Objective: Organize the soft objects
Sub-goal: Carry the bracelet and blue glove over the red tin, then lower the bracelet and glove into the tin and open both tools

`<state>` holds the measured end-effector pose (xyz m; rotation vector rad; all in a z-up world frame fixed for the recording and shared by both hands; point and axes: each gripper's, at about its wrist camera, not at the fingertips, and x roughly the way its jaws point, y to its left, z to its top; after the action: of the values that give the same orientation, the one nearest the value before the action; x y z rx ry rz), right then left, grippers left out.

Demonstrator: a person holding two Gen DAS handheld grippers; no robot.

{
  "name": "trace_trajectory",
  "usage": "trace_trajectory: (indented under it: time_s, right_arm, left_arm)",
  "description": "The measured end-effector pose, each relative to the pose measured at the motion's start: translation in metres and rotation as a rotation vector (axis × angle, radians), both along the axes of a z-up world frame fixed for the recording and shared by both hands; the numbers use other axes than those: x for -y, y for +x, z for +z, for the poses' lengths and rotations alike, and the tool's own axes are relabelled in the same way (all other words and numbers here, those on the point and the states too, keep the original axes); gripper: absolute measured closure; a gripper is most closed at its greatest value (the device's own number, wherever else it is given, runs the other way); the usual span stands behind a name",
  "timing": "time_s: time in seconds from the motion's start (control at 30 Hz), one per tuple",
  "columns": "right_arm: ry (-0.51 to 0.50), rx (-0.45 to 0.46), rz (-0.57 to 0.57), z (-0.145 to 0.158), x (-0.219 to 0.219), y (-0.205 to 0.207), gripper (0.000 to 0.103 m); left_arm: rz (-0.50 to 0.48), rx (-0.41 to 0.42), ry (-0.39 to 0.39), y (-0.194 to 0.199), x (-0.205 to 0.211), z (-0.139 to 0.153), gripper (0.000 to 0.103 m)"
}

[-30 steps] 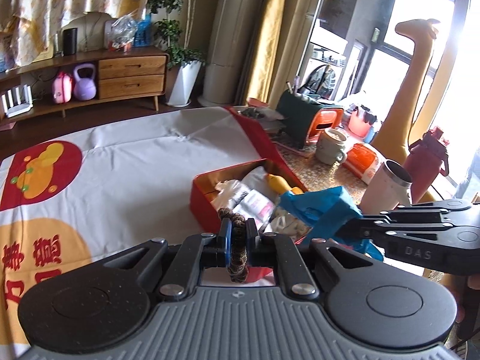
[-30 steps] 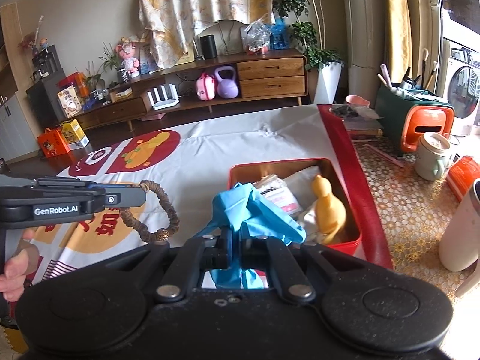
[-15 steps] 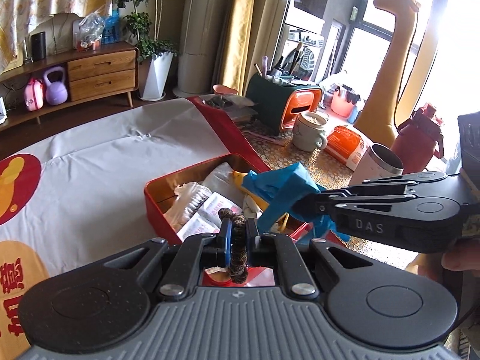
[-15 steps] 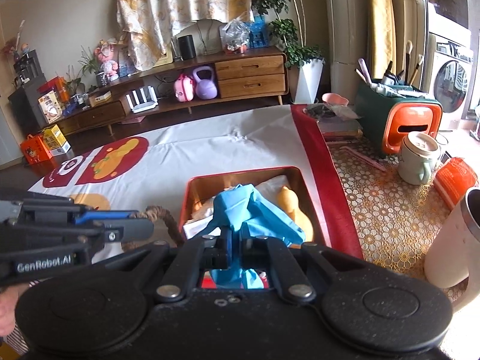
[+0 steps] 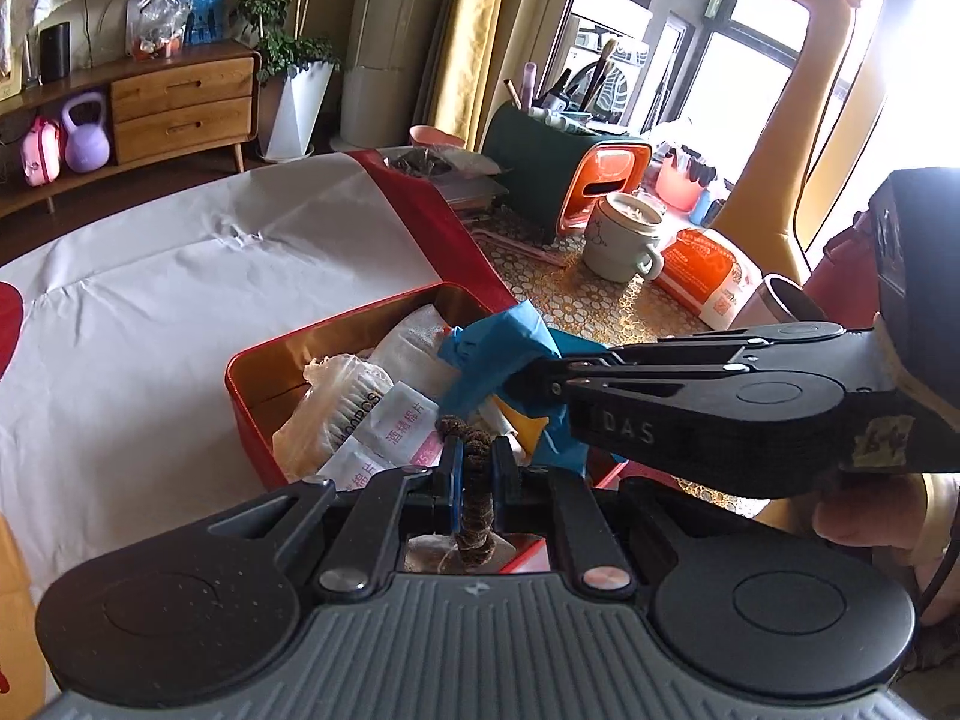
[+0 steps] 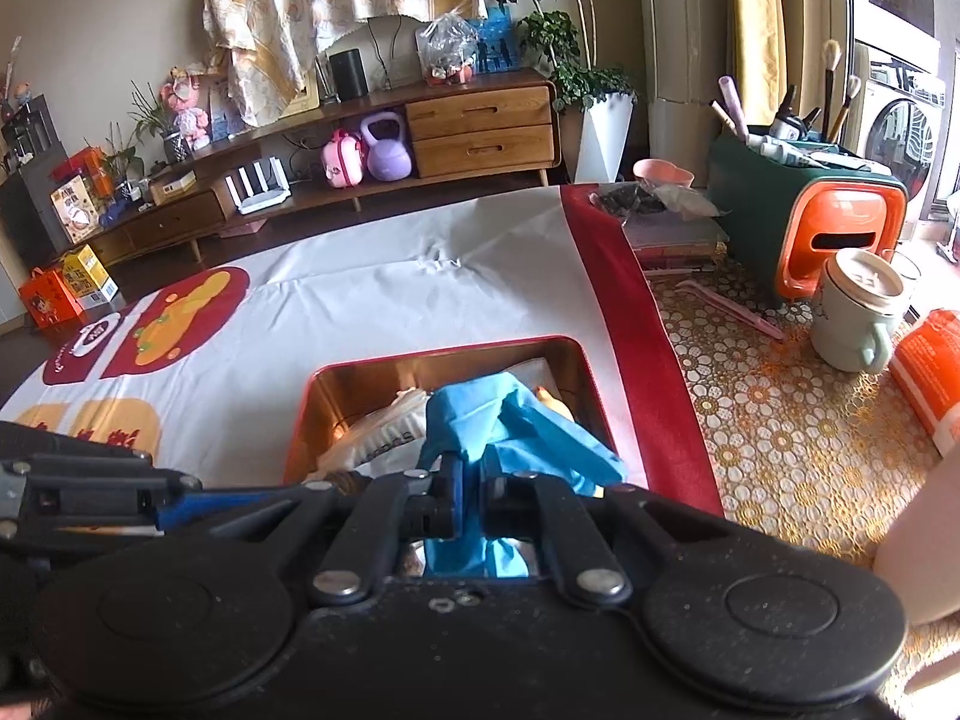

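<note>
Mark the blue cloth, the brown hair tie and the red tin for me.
blue cloth (image 6: 510,420): right wrist view, folded middle above the fingers.
brown hair tie (image 5: 474,474): left wrist view, stretch pinched between the fingers.
red tin (image 5: 249,414): left wrist view, near-left outer wall.

Table (image 6: 780,456) — gold floral-patterned cover, overlaid at left by a white cloth (image 6: 372,300) with red border and printed emblems. Directly on it: red tin (image 6: 591,384), pale green mug (image 6: 855,324), green-and-orange organiser (image 6: 804,210), orange packet (image 6: 930,372), pink straw (image 6: 732,309) — all apart.
</note>
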<state>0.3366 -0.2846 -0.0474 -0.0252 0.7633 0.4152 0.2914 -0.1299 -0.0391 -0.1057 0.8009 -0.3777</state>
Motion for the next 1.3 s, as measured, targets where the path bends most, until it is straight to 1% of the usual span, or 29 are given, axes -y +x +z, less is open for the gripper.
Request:
trace_trajectory:
  time_s: [0.17, 0.37, 0.6, 0.73, 0.87, 1.03, 1.17, 1.3]
  right_arm:
    - [-0.006, -0.027, -0.008, -0.012, -0.004, 0.017, 0.097]
    - [-0.006, -0.064, -0.010, -0.029, -0.008, 0.030, 0.093]
    - [-0.018, -0.092, -0.025, -0.043, -0.010, 0.033, 0.088]
    - [-0.019, -0.106, -0.033, -0.049, -0.008, 0.034, 0.088]
    - [0.003, -0.122, -0.048, -0.050, -0.005, 0.033, 0.087]
    - [0.012, -0.129, -0.051, -0.047, -0.003, 0.030, 0.078]
    - [0.014, -0.124, -0.047, -0.041, -0.003, 0.025, 0.069]
    - [0.006, -0.118, -0.049, -0.035, -0.003, 0.019, 0.064]
  left_arm:
    - [0.000, -0.023, 0.004, 0.014, 0.003, -0.013, 0.094]
    - [0.019, -0.059, 0.025, 0.027, 0.001, -0.032, 0.094]
    - [0.016, -0.076, 0.063, 0.034, 0.001, -0.049, 0.094]
    - [0.010, -0.087, 0.085, 0.036, 0.002, -0.059, 0.094]
    - [0.005, -0.096, 0.098, 0.036, 0.002, -0.065, 0.094]
    - [0.015, -0.097, 0.091, 0.035, 0.002, -0.064, 0.094]
    - [0.025, -0.106, 0.075, 0.034, -0.001, -0.061, 0.093]
    - [0.037, -0.109, 0.063, 0.032, -0.002, -0.057, 0.093]
